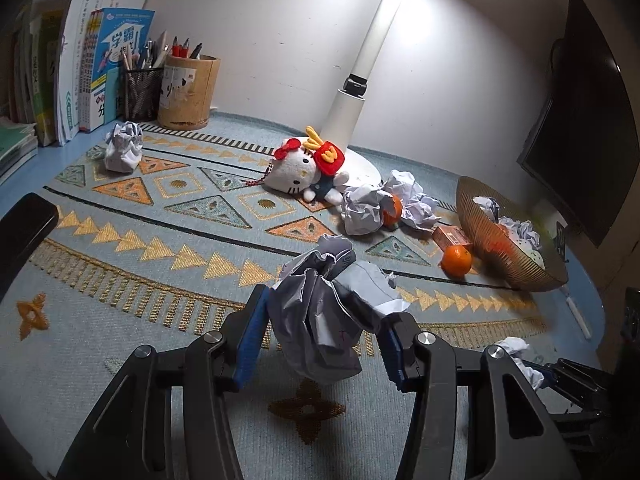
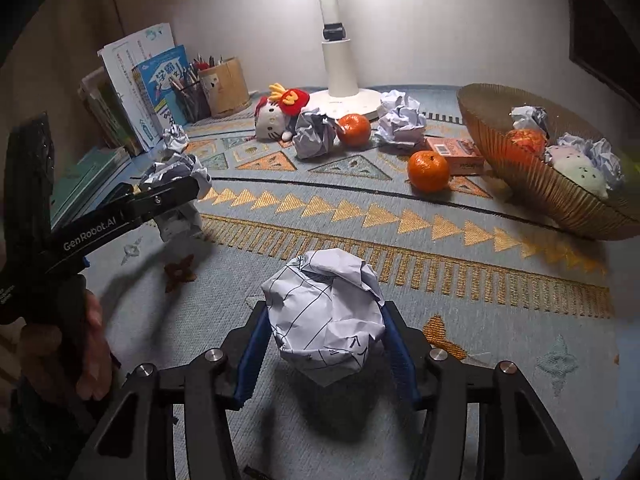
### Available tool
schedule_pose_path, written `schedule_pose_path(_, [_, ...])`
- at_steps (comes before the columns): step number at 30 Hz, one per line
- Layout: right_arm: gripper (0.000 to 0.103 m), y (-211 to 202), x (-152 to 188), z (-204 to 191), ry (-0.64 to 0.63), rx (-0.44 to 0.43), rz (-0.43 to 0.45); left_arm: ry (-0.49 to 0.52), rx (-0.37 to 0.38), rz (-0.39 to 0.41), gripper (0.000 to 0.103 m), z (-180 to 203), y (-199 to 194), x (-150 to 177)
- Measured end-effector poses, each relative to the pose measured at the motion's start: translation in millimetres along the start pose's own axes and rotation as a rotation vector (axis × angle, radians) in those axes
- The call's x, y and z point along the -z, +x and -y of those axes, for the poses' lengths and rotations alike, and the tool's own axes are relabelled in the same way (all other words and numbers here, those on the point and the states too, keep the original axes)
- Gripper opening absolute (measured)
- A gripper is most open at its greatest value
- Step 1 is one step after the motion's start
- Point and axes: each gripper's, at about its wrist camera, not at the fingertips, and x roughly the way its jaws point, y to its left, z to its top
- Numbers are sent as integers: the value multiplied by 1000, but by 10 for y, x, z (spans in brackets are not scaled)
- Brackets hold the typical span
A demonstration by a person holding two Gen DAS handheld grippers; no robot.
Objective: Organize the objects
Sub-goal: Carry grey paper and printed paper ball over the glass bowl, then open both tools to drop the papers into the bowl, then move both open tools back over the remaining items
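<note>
My left gripper (image 1: pixel 326 334) is shut on a crumpled paper ball (image 1: pixel 328 312) and holds it above the patterned mat (image 1: pixel 120 272). In the right wrist view the left gripper (image 2: pixel 176 196) shows at the left with that ball (image 2: pixel 176 172). My right gripper (image 2: pixel 324 340) is shut on another crumpled paper ball (image 2: pixel 326 312) above the mat (image 2: pixel 500 320). More paper balls lie by the lamp base (image 2: pixel 316 134) (image 2: pixel 400 120) and near the books (image 1: pixel 124 146). Oranges (image 2: pixel 428 170) (image 2: pixel 354 129) lie on the mat.
A ribbed brown bowl (image 2: pixel 520 176) at the right holds an orange, paper balls and a plush. A Hello Kitty plush (image 1: pixel 304 168), an orange box (image 2: pixel 456 152), a white lamp (image 1: pixel 352 108), pen holders (image 1: pixel 188 92) and books (image 1: pixel 100 72) stand at the back. A dark monitor (image 1: pixel 580 120) is at the right.
</note>
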Motion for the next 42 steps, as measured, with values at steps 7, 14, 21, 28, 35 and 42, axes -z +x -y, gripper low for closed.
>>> schedule_pose_path(7, [54,-587,-185,430,30,135,110,57,-64,61,49,310,-153,-125])
schedule_pose_path(14, [55,-1283,-758,1292,180,204,323,107,196,65,49,1268,80,-751])
schedule_pose_path(21, [55,-1149,-1113,2035,315,256,303,273,287,-10,49,2327,866,-906])
schedule_pose_path(28, [91,-879,-1114,2360,332,304,264,251,283,-22,102,2438,1176,-864])
schedule_pose_path(35, [91,-979,-924,2054,320,203,272,162,194,43,102,1643,560,-764])
schedule_pose_path(42, [95,-985,-988,1009,169,140,318,157,-145,117,102,684,-148,-598])
